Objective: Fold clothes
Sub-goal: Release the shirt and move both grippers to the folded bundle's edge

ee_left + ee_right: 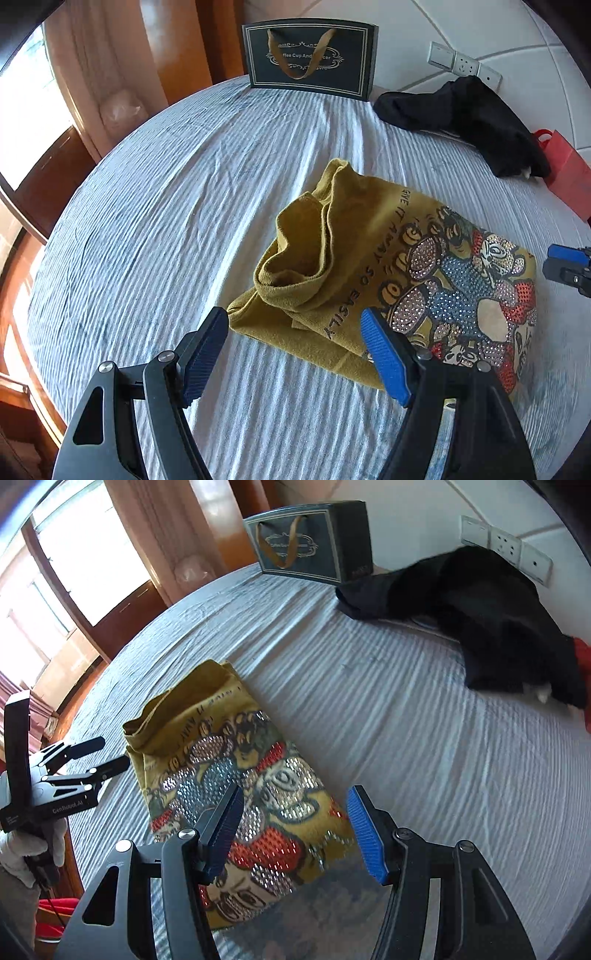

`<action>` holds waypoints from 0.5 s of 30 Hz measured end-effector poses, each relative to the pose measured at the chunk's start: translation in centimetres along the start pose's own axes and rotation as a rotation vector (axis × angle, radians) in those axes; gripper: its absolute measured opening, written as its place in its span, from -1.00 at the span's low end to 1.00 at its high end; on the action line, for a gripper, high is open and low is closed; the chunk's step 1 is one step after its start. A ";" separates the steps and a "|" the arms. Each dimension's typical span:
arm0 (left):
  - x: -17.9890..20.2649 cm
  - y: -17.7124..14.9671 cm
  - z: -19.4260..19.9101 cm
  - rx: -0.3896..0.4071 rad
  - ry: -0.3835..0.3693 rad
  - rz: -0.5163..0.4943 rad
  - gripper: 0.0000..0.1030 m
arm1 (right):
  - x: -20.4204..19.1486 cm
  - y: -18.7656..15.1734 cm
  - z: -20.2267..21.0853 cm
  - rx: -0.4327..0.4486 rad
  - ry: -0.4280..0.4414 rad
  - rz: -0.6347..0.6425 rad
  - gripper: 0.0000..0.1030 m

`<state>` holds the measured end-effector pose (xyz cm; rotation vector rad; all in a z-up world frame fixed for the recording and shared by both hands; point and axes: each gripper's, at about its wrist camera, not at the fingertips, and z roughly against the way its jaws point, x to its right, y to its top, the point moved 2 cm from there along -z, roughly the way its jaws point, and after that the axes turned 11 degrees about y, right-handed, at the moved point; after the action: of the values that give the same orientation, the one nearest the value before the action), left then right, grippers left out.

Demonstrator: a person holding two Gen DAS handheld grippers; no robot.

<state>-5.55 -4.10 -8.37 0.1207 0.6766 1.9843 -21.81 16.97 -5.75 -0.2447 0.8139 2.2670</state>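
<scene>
The yellow shirt [388,266] lies folded on the bed [184,184]. Both grippers, left [295,332] and right [293,812], hover with fingers apart, holding nothing. Likely next: the black garment [480,620], well apart.

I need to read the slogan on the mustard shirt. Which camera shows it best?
The left wrist view: the printed slogan on the mustard shirt is sharp and legible. In the right wrist view it is small and blurred.
</scene>
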 end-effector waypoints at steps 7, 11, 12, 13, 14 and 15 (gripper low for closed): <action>-0.3 1.6 -2.7 0.036 -0.135 -0.207 0.46 | 0.0 -8.6 1.2 0.066 -0.103 -0.308 0.13; -1.3 2.9 -4.6 0.021 -0.187 -0.287 0.46 | -2.5 -10.1 -0.1 0.148 -0.120 -0.477 0.13; -1.6 3.2 -4.9 0.019 -0.195 -0.303 0.46 | -3.1 -9.9 -0.5 0.162 -0.131 -0.499 0.13; -1.7 3.5 -5.5 0.006 -0.221 -0.315 0.46 | -3.6 -9.9 -0.9 0.173 -0.147 -0.524 0.13; -1.7 3.8 -6.0 -0.008 -0.249 -0.326 0.46 | -3.9 -9.9 -1.4 0.182 -0.156 -0.550 0.13; -1.7 3.9 -6.5 -0.033 -0.275 -0.336 0.44 | -4.1 -9.8 -2.0 0.176 -0.168 -0.575 0.12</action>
<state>-10.09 -9.52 -11.55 0.2392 0.4521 1.6171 -12.24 18.85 -10.44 -0.1746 0.7351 1.6449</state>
